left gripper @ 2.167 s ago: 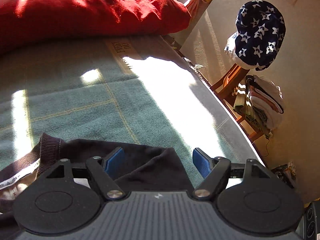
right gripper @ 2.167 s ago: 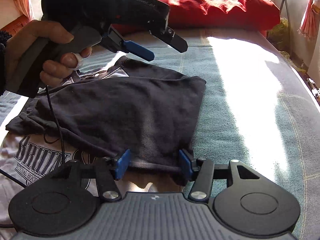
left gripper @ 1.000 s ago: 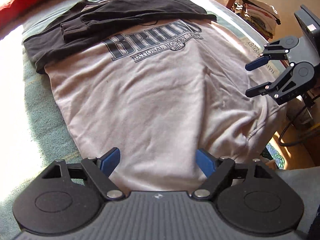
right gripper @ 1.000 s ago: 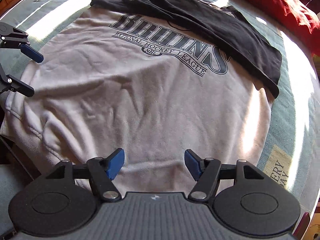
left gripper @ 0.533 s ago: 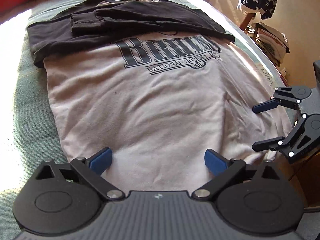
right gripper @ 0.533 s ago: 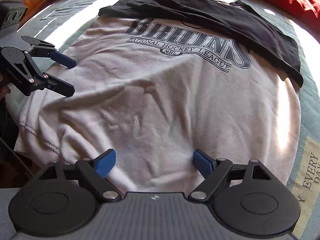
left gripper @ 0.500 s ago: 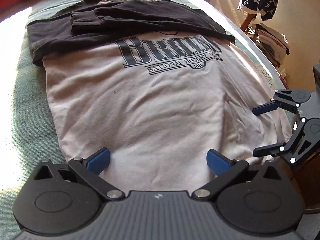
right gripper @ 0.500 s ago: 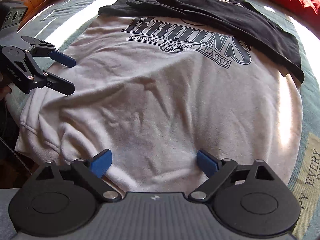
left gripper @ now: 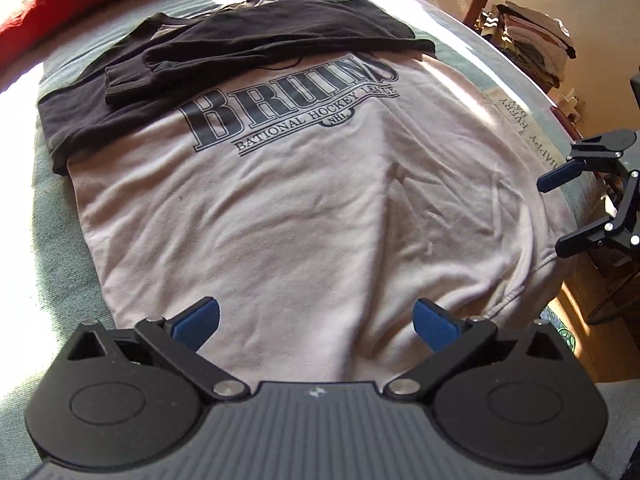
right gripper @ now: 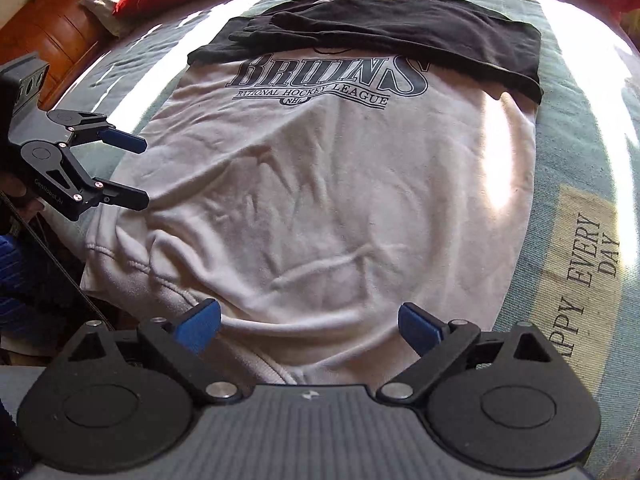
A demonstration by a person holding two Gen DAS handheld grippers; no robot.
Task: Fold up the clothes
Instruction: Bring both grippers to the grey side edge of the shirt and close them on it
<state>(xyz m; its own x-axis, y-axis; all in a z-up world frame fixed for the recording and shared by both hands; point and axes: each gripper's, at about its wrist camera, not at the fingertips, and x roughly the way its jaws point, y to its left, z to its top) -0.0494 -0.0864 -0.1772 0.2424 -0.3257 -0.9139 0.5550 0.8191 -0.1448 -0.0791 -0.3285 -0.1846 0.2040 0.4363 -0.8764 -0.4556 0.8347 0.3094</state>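
Note:
A white sweatshirt (left gripper: 304,208) with a dark "BRUINS" print lies flat on the bed, and shows in the right wrist view (right gripper: 332,200) too. Its black sleeves (left gripper: 240,44) are folded across the chest (right gripper: 400,28). My left gripper (left gripper: 316,322) is open and empty over the left part of the hem; it also shows in the right wrist view (right gripper: 134,172). My right gripper (right gripper: 310,324) is open and empty over the right part of the hem; it also shows in the left wrist view (left gripper: 556,216). The hem hangs rumpled over the bed's near edge.
A green blanket (right gripper: 580,128) with a "HAPPY EVERY DAY" label (right gripper: 588,264) covers the bed. A red pillow (left gripper: 52,0) lies at the head. A wooden rack with stacked clothes (left gripper: 528,40) stands beside the bed. A wooden headboard (right gripper: 48,36) is at the left.
Both grippers left the folded black sleeves and pulled back to the sweatshirt's hem. Over the last half second both cameras drew slightly closer to the hem; jaws stay open.

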